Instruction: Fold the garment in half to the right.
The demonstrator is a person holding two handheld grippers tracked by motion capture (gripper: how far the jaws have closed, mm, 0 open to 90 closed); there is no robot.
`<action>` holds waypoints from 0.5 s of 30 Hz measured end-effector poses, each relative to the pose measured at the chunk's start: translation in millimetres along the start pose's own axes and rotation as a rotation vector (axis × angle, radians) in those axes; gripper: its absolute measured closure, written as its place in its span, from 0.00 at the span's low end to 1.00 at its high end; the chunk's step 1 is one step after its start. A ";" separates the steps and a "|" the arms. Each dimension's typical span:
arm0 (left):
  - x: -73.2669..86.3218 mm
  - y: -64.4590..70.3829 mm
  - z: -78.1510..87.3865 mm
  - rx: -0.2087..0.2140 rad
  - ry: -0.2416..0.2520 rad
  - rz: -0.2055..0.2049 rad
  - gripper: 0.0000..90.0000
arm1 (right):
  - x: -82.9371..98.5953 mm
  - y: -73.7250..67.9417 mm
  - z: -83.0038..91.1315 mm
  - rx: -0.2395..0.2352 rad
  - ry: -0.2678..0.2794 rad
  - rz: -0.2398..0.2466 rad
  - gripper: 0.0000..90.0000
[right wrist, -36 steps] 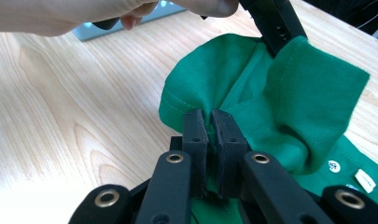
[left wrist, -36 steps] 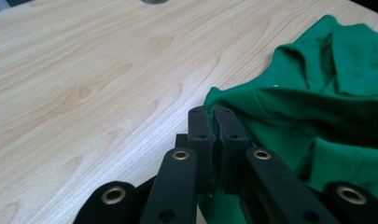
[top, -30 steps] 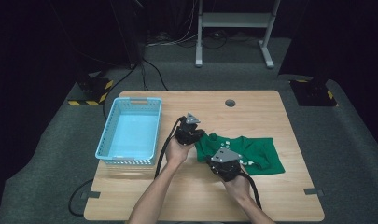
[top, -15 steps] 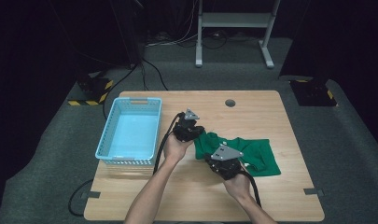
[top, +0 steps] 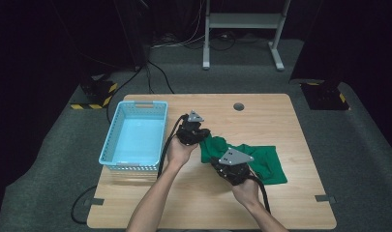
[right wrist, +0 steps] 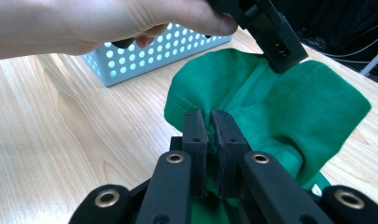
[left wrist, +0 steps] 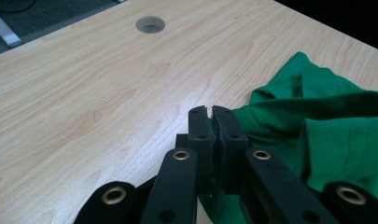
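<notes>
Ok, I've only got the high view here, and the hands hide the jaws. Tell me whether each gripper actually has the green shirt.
Observer: The right gripper does. In its own view the jaws are closed on a fold of the green shirt.
Operator: Now the left one.
Observer: The left gripper has its jaws pressed together at the shirt's edge, with green cloth showing just beneath them. The view does not settle whether cloth is pinched between them.
Operator: Give me the basket's position relative to the shirt.
Observer: In the right gripper view the blue basket stands just beyond the raised fold, behind the left hand.
</notes>
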State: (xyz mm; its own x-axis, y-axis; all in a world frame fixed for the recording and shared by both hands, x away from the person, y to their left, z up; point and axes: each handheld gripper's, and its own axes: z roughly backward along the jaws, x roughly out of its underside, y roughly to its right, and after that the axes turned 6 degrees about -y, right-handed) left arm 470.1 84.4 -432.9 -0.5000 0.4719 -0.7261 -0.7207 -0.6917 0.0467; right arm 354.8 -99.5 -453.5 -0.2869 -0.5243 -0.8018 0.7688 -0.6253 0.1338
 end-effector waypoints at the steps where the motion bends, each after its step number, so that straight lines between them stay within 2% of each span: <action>1: -1.0 0.2 0.9 0.001 0.003 -0.001 0.96 | -0.8 0.4 0.0 -0.003 0.003 0.000 0.95; 7: -6.0 0.1 6.4 0.005 0.008 -0.012 0.96 | -4.7 0.6 2.1 -0.013 0.012 -0.007 0.95; 15: -9.9 -4.4 12.9 0.020 0.020 0.002 0.96 | -12.4 0.8 5.8 -0.018 0.027 -0.008 0.95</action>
State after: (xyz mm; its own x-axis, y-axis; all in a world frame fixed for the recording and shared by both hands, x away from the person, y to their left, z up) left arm 472.0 89.8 -417.1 -0.4917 0.4597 -0.7395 -0.7292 -0.6815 0.0612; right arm 355.7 -96.8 -440.2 -0.2775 -0.5039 -0.8180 0.7768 -0.6187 0.1176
